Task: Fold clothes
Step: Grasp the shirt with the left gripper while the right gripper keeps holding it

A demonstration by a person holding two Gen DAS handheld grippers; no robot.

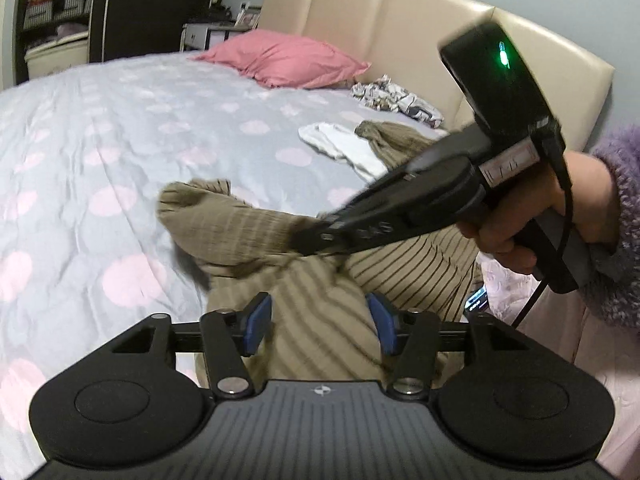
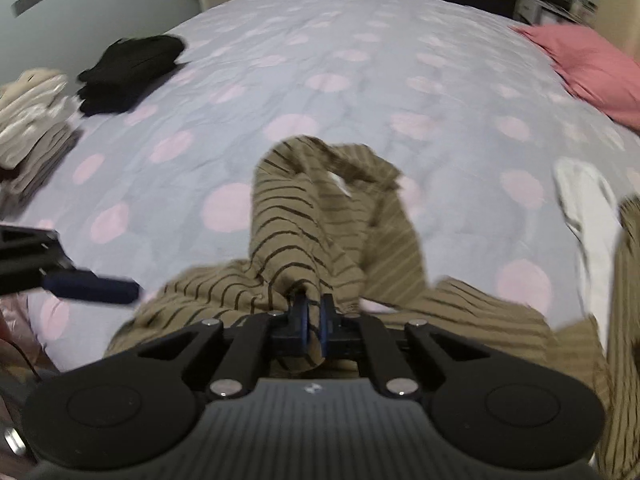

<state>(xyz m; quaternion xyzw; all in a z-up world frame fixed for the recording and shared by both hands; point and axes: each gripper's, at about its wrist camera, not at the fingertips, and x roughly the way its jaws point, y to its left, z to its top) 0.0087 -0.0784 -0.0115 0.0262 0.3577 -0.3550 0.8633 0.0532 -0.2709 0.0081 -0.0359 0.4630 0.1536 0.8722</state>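
1. The scene is a bedroom: a bed (image 2: 360,80) with a grey cover with pink dots is carrying everything, with a beige headboard (image 1: 400,12) and a pink pillow (image 1: 284,58) at its far end.
2. The striped olive garment (image 2: 288,232) is lying crumpled at the near edge of the bed, its long axis running away from the person toward the middle.
3. The right hand-held gripper (image 2: 314,316) is closed narrow and is pinching a fold of this garment.
4. The left hand-held gripper (image 1: 318,320) is standing wide; the cloth is lying between its blue pads, but they are not pressing it.
5. The left one is nearer to the loose near part, so I judge it should take the next corner.
6. Only the right wrist view is showing the black folded clothes (image 2: 128,68) and a beige stack (image 2: 32,120); only the left wrist view is showing the white garment (image 1: 340,144) and a patterned one (image 1: 396,98).
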